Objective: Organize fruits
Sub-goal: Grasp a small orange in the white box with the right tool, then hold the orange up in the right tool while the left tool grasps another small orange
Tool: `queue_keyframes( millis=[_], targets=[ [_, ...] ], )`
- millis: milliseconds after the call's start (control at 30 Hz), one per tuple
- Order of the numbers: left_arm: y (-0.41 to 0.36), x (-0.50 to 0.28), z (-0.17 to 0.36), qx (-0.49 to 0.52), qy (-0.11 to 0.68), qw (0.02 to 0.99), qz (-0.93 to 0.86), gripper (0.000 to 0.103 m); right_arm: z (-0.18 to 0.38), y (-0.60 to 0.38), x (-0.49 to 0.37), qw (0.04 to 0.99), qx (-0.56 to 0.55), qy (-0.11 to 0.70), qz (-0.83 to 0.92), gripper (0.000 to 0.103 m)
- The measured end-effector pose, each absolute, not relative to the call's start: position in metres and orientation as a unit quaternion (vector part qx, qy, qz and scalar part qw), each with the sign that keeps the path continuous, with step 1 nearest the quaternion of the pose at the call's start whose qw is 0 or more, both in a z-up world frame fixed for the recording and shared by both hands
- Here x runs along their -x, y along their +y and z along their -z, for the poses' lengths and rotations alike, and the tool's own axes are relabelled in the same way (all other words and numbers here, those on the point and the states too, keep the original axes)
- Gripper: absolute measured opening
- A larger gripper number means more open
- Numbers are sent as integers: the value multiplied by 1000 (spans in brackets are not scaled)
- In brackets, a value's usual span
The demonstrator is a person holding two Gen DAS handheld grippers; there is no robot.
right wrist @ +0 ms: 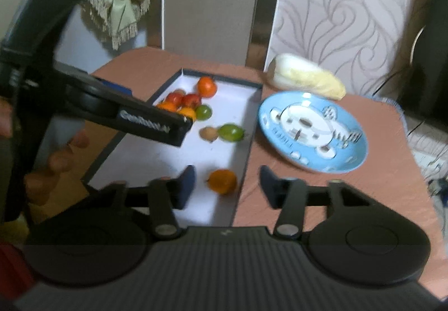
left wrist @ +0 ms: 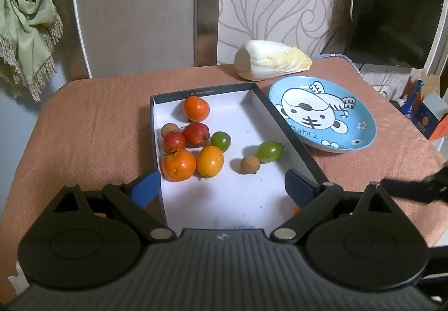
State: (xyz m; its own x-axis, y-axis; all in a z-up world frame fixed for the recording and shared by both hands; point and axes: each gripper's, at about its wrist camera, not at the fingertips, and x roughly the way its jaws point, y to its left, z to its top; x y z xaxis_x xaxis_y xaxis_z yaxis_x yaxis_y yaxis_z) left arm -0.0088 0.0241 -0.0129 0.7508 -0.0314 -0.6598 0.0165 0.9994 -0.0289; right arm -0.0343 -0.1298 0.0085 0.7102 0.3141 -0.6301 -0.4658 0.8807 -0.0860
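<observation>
Your right tongs (right wrist: 226, 187) stand wide with nothing gripped; a small orange fruit (right wrist: 222, 180) lies between the blue pads at the lower centre of the right wrist view, near the right wall of the shallow white cardboard box with dark rim (right wrist: 246, 140), and no pad touches it. Your left tongs (left wrist: 222, 189) are also spread and empty, hovering over the box's near end in the left wrist view. The other fruits cluster at centre left there: an orange tangerine (left wrist: 196, 108), a red fruit (left wrist: 196, 134), a green tomato (left wrist: 269, 151) and a small brown longan (left wrist: 249, 164). The round blue plate with a cartoon tiger (left wrist: 361, 126) sits empty just right of the box on the pink-clothed counter (left wrist: 92, 120). I judge the risk is the round fruit rolling off one pad if you close off-centre, or a pad catching the box wall and shifting the box against the plate.
</observation>
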Motion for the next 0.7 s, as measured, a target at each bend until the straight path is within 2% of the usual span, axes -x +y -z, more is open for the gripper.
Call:
queue_keyframes(
  millis=[33, 100, 200, 700],
  targets=[
    [25, 10, 13, 11, 352, 936, 15, 96, -5, -129, 31, 913, 117, 327, -215, 42],
    [28, 12, 13, 11, 350, 937, 16, 91, 1, -125, 29, 908, 118, 337, -219, 30],
    [30, 11, 14, 12, 352, 936, 17, 88, 6, -115, 28, 906, 138, 333, -220, 31],
    [48, 10, 15, 16, 347, 938, 3, 88, 42, -73, 7, 878, 281, 344, -181, 34]
  ],
)
